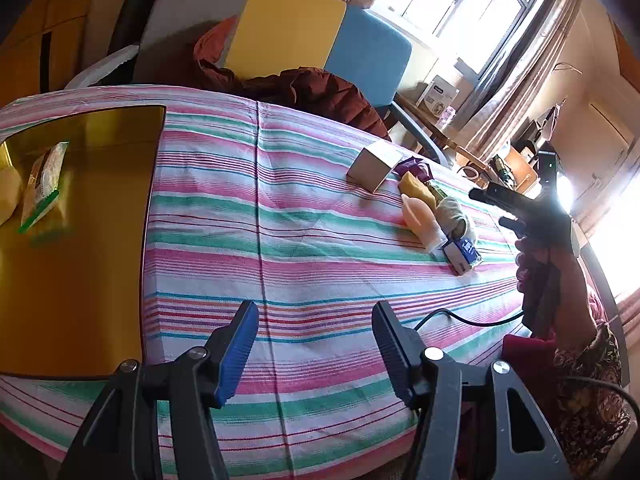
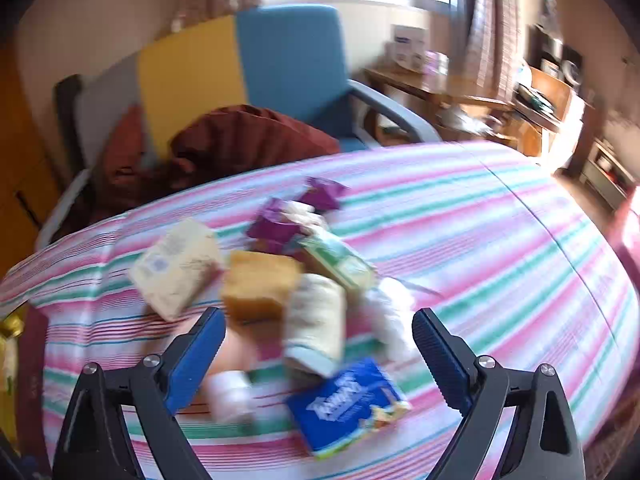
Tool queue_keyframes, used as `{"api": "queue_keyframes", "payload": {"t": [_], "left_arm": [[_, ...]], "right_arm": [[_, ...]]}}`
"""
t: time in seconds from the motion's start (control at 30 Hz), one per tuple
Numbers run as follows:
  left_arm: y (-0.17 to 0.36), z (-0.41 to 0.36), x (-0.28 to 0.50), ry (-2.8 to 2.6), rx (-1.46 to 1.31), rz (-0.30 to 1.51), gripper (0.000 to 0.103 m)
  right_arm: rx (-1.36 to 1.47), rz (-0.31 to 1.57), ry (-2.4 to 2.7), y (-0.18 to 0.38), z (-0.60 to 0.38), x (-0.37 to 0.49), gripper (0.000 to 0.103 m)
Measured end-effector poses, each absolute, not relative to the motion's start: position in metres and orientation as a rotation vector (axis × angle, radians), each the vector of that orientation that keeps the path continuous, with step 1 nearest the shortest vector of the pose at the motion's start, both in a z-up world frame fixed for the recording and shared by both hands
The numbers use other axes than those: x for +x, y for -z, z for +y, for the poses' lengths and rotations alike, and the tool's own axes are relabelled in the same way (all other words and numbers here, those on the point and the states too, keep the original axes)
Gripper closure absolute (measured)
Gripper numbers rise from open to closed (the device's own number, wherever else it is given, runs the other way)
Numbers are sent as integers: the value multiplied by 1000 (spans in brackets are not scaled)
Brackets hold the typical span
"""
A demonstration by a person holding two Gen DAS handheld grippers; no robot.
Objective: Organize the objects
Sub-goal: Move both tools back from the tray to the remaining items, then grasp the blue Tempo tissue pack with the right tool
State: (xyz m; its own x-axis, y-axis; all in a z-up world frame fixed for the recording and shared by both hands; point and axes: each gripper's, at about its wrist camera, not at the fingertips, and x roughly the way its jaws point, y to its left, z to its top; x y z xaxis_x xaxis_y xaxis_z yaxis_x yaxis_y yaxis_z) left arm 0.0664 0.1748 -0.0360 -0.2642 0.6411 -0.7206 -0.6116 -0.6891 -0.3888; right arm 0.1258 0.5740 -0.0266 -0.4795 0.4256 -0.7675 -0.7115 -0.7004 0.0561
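A pile of small items lies on the striped tablecloth (image 2: 500,240): a blue tissue pack (image 2: 348,404), a yellow sponge (image 2: 260,284), a cream box (image 2: 176,268), a rolled pale cloth (image 2: 316,320), a green packet (image 2: 340,264) and purple wrappers (image 2: 280,224). My right gripper (image 2: 320,356) is open and empty, just above the pile's near side. In the left wrist view the pile (image 1: 436,208) lies far right with the right gripper (image 1: 490,208) beside it. My left gripper (image 1: 316,344) is open and empty over bare cloth. A green snack packet (image 1: 42,184) lies on the gold tray (image 1: 80,280) at left.
A chair with grey, yellow and blue panels (image 1: 288,36) stands behind the table with a dark red jacket (image 1: 312,92) on it. A black cable (image 1: 460,316) runs across the cloth near the right hand. Wooden furniture (image 2: 460,92) stands by the window.
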Motion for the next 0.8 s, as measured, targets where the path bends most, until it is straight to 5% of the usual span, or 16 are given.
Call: {"api": "queue_keyframes", "payload": {"t": [0.13, 0.53, 0.8], "left_arm": [[39, 182, 66, -2002, -1185, -38, 43], [35, 214, 66, -1956, -1184, 1, 43], [35, 256, 67, -1896, -1200, 25, 43]], "right_arm": [[-1074, 742, -2092, 46, 609, 143, 8], [-1383, 678, -2086, 83, 587, 131, 24], [-1338, 769, -2187, 73, 582, 134, 57]]}}
